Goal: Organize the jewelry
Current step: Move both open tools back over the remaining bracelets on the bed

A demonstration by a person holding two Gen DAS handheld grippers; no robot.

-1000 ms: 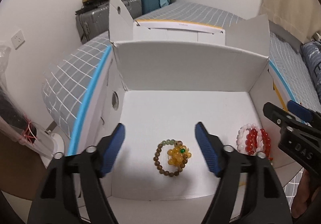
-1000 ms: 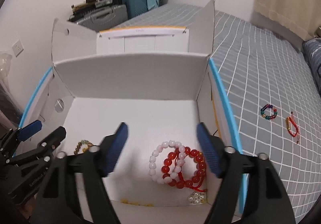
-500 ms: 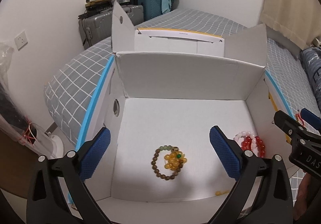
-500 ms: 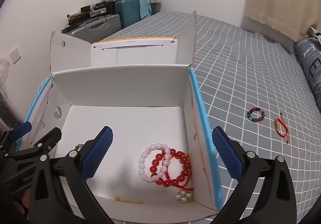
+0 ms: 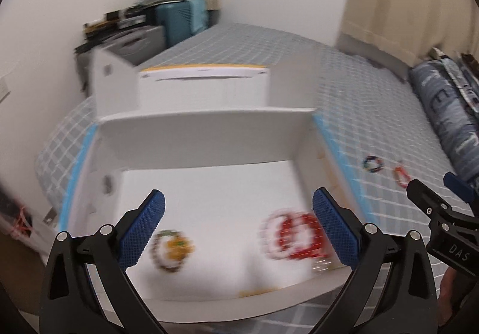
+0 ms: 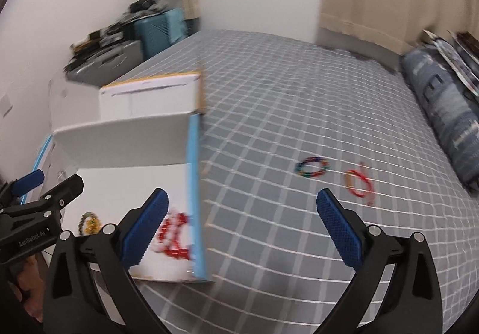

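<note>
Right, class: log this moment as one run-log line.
left tongs: open, empty | right tongs: open, empty | box: two bracelet piles | bed: multicolour bracelet, red bracelet

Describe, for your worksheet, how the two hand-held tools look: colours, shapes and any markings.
Both match. The left tool has two black angular arms with triangular cut-outs and silver screws, each ending in a blue cross-hatched pad. The right tool is built the same. Seen from the side, white lettering shows on each black body: "DAS" on the right one, "GenRobot.AI" on the left. No cables or sleeves show.
</note>
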